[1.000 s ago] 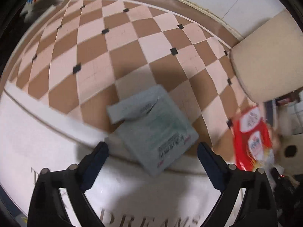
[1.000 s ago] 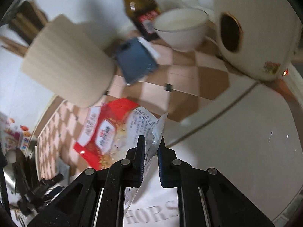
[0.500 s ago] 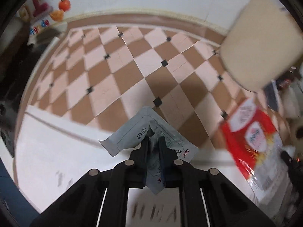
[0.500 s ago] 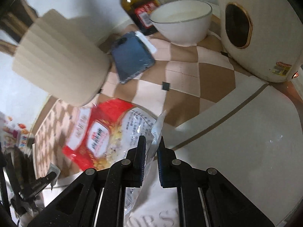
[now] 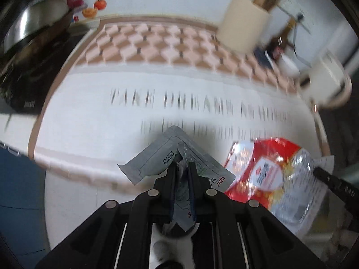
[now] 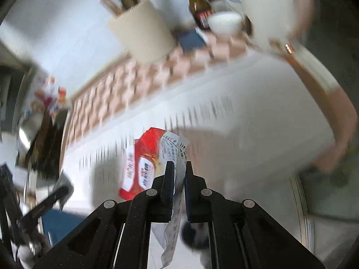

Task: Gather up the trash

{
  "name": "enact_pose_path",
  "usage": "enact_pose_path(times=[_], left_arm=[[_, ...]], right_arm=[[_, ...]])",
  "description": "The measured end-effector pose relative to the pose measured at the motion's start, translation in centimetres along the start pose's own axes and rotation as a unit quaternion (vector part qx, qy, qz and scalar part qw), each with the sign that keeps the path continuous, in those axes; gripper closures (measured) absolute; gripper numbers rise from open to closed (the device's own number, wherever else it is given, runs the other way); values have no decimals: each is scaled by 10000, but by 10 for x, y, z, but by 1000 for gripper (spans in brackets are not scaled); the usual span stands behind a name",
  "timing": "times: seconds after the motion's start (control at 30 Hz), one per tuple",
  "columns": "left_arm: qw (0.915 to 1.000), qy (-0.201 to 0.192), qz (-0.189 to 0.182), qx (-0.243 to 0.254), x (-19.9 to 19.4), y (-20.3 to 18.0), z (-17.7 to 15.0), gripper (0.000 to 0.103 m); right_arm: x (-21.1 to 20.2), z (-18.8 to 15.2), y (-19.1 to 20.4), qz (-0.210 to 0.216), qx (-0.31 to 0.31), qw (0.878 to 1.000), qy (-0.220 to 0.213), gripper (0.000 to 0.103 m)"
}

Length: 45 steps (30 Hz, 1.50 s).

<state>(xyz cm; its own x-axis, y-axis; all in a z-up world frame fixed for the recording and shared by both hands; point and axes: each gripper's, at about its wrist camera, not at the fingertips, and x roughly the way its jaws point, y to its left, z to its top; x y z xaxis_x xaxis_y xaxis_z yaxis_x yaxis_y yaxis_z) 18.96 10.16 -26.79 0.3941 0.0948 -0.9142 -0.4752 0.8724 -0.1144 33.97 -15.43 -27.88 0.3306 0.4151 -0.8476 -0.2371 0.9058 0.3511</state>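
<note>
The left gripper point(image 5: 182, 168) clamped a grey sachet point(image 5: 157, 159); the right gripper point(image 6: 178, 170) pinched a red snack bag point(image 6: 143, 157), both above the counter (a cream holder point(image 6: 143, 29) held utensils).

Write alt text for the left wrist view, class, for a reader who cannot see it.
The left gripper is shut on a torn grey-green sachet, held above a white printed table mat. A red snack wrapper hangs to its right, and the background is motion-blurred.

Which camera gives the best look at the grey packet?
The left wrist view: the grey packet sits centred and sharp, pinched by the left gripper. The right wrist view shows it only as a small blurred scrap at the left edge.
</note>
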Motion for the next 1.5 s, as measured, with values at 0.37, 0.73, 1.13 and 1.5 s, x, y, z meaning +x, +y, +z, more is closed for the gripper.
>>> enact_pose_path(times=[0.37,0.73,1.13,1.5], left_arm=[[9895,1412,197,-222,132,47,-160,95],[9662,2497,-168,-627,432,68,-273,95],[9569,2826,-116,-655,512,56,-305,83],[9769,2020,518,-458,419,52,-303,2]], right_arm=[[94,-239,-78,-758,263,9804,1798,95],[391,-336,-160,-1471,255,9715,1840,95],[482,-368,-187,-1371,-204,9611,2388,39],[400,-355,-168,-1316,-966,9663,1989,0]])
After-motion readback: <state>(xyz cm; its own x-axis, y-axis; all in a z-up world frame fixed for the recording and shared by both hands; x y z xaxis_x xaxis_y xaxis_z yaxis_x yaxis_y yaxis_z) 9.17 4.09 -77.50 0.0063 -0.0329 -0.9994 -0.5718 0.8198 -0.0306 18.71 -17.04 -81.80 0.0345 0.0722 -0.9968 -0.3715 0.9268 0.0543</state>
